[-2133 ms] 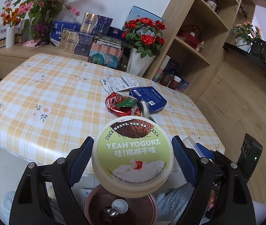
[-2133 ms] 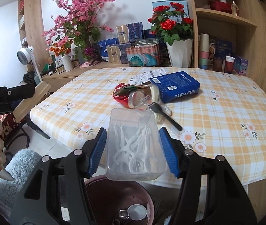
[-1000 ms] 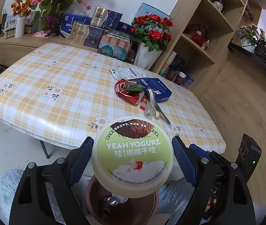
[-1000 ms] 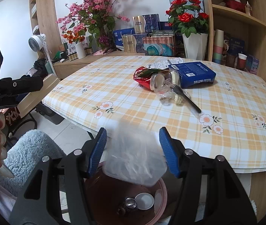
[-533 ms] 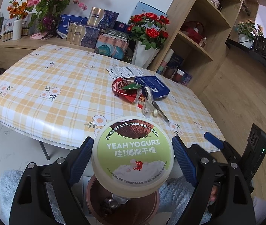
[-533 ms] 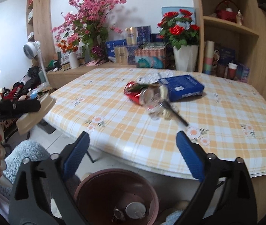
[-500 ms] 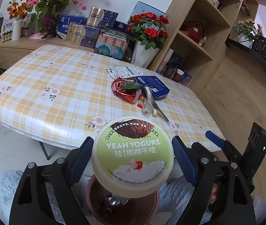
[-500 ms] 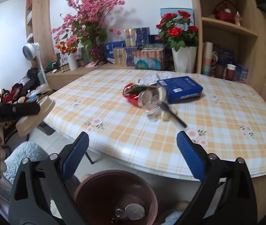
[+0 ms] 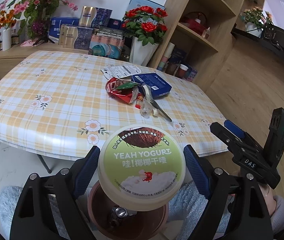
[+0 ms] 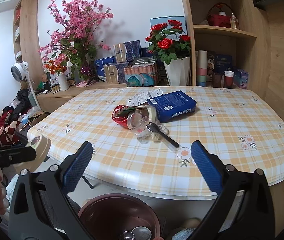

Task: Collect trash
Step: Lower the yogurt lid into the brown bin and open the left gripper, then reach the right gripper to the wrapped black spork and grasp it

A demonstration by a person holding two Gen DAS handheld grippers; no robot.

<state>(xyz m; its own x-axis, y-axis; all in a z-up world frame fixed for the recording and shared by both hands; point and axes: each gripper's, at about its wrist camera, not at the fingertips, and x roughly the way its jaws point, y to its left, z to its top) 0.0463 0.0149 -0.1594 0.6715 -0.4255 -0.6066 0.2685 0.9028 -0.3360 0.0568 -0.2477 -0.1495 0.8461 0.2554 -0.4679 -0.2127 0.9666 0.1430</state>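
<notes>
Above the brown bin (image 9: 102, 216), your left gripper (image 9: 142, 166) pinches the yogurt tub (image 9: 142, 164); your right gripper (image 10: 141, 167), also above the bin, is spread wide with nothing between its fingers.

Checked table (image 10: 232, 132) with crushed can (image 10: 122, 116), blue box (image 10: 173, 106)

Left gripper (image 9: 141, 167): jaws clamped on a yogurt tub (image 9: 142, 166), tilted downward. Right gripper (image 10: 141, 167): jaws spread wide, nothing between them, tilted downward.
</notes>
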